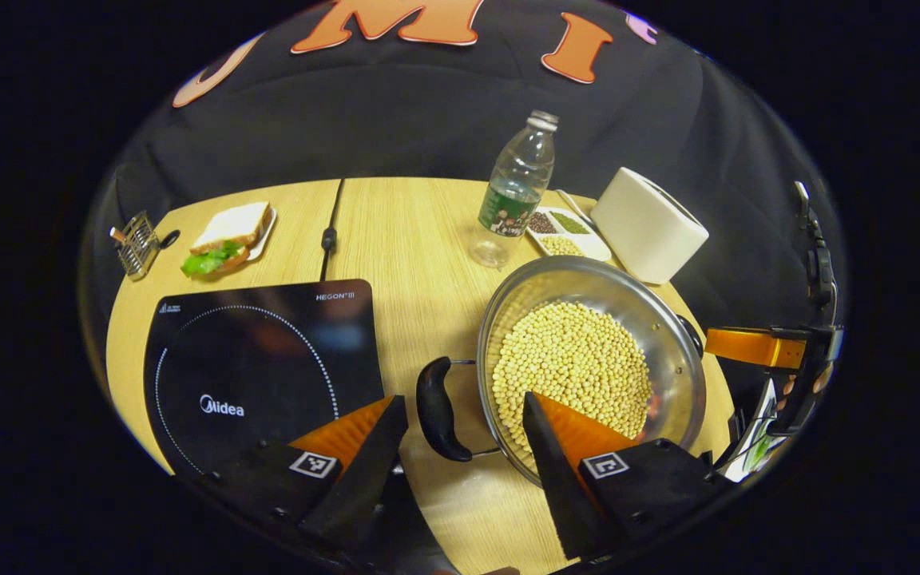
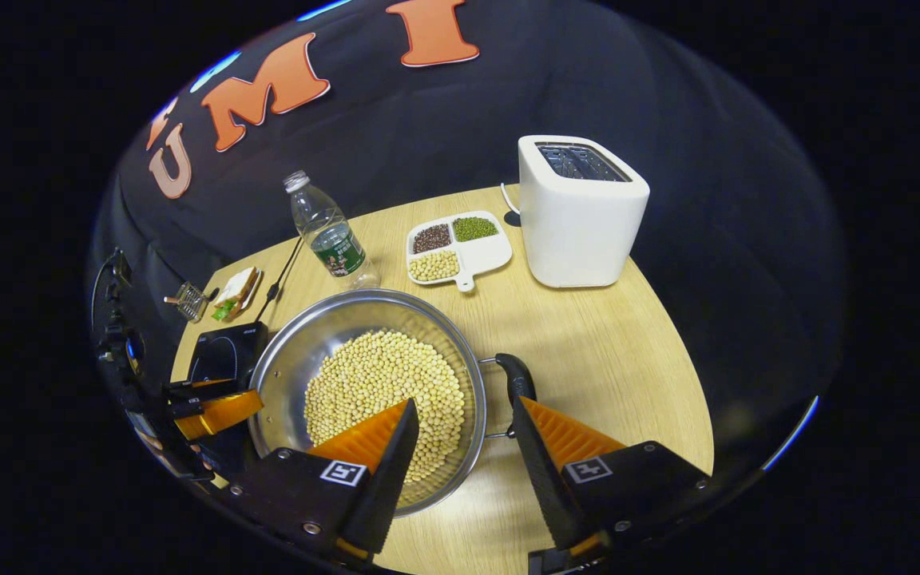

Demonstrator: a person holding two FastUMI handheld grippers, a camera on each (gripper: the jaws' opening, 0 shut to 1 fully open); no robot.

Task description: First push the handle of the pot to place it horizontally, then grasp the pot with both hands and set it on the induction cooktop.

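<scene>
Induction cooktop (image 1: 260,363) sits at my table's (image 1: 404,231) left edge, steel pot (image 1: 588,363) of soybeans beside it, mid-table. My left claw (image 1: 464,435) is wide open around the left pot handle (image 1: 438,409), gripping nothing. My right claw (image 2: 464,443) is open astride the right handle (image 2: 514,382), empty too.

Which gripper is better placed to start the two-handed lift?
Neither: both are set. Left gripper is open around the black left handle of the steel bean-filled pot; right gripper is open around the right handle.
</scene>
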